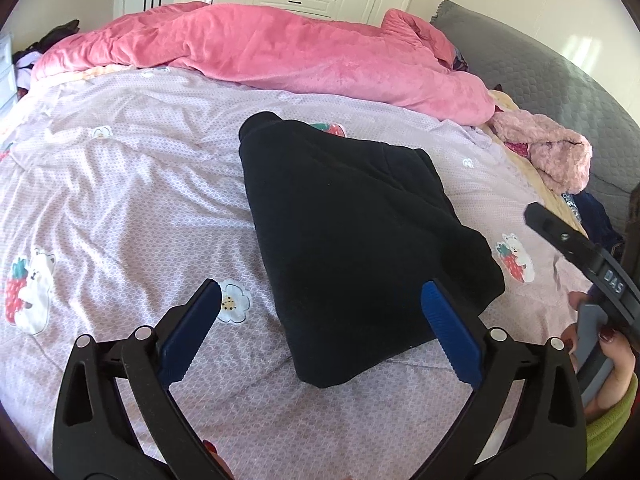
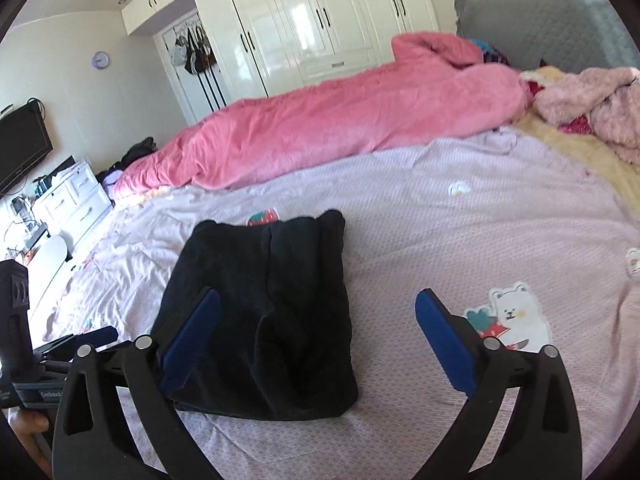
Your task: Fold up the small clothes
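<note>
While both jaws stand spread wide and empty, the left gripper (image 1: 320,308) and right gripper (image 2: 318,316) hover just above the folded black garment (image 1: 344,232). It lies on the lilac bed sheet (image 1: 120,200), long axis running away toward the pink duvet (image 1: 280,48).

black garment (image 1: 344,240) looks like soft matt fleece, v. light-absorbing; bedsheet (image 1: 120,200) is thin printed cotton-ish cloth, wrinkly, matt; pink duvet (image 1: 280,52) plush w/ a slight velvety sheen; fluffy pink item (image 1: 552,152) has curly, nubby pile; headboard (image 2: 552,28) grey quilted fabric; wardrobe (image 2: 304,20) doors glossy white, reflecting light; left gripper (image 1: 320,300) arms matt black plastic, ribbed blue pads, shiny metal pins.
</note>
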